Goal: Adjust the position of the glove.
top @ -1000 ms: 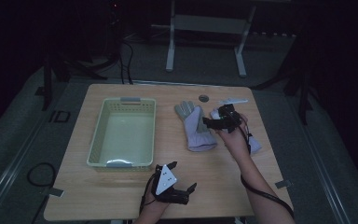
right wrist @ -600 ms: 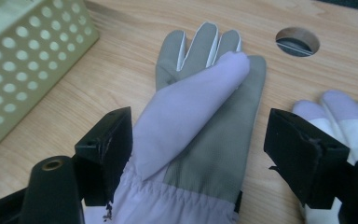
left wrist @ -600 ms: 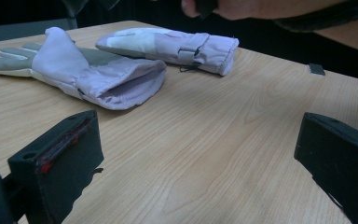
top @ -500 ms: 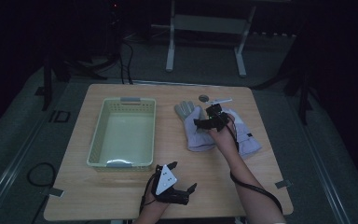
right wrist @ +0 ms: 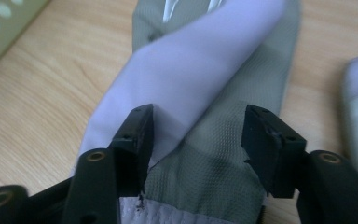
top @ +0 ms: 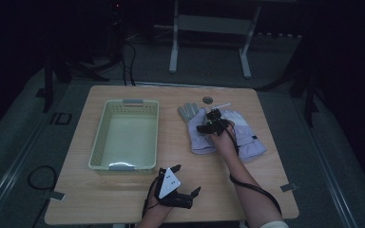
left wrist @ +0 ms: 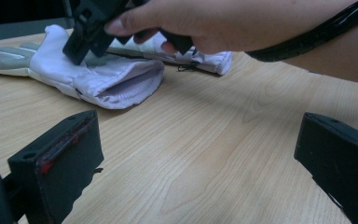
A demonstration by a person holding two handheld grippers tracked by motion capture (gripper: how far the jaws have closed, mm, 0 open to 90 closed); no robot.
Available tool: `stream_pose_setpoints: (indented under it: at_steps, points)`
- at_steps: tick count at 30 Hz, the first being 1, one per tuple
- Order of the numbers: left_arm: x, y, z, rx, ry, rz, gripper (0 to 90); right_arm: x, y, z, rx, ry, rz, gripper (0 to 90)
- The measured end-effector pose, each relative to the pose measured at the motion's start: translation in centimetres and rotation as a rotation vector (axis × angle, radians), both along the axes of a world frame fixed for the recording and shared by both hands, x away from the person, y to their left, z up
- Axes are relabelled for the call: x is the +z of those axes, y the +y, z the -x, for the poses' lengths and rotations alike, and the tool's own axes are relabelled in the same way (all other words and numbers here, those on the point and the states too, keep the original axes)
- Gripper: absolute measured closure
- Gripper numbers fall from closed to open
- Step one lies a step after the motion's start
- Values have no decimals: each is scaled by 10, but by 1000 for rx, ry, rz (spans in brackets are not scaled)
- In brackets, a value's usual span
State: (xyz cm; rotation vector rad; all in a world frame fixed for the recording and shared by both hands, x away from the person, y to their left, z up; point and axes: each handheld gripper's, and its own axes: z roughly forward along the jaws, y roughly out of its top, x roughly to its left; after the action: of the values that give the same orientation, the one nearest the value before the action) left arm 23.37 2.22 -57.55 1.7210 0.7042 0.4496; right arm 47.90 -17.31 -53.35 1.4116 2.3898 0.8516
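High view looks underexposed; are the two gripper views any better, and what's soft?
High view: dim, surroundings near black, pale green plastic basket readable. Left gripper view: well lit, own tongs near and soft, white fabric glove sharp. Right gripper view: bright, grey glove palm weave crisp between open tongs, top edge blurred.

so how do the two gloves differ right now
The left glove lies under the right tongs, open jaws straddling its folded-over cloth; the right glove lies flat, partly hidden by the hand. The left glove's fingers show grey; the right's are hidden. Both are pale lilac, on the table.
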Motion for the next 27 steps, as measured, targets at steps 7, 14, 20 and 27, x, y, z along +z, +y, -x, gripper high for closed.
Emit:
stream_pose_setpoints:
  at_steps: [7,14,20,27]
  points:
    - [0,0,0,1,0,-1,11,-4,4,-6,28,51,25,550]
    - [0,0,0,1,3,0,11,-2,7,-4,11,37,42,815]
    - [0,0,0,-2,2,2,11,14,4,3,-6,42,-25,854]
    - [0,1,0,2,1,-1,11,48,0,25,-9,-1,-74,854]
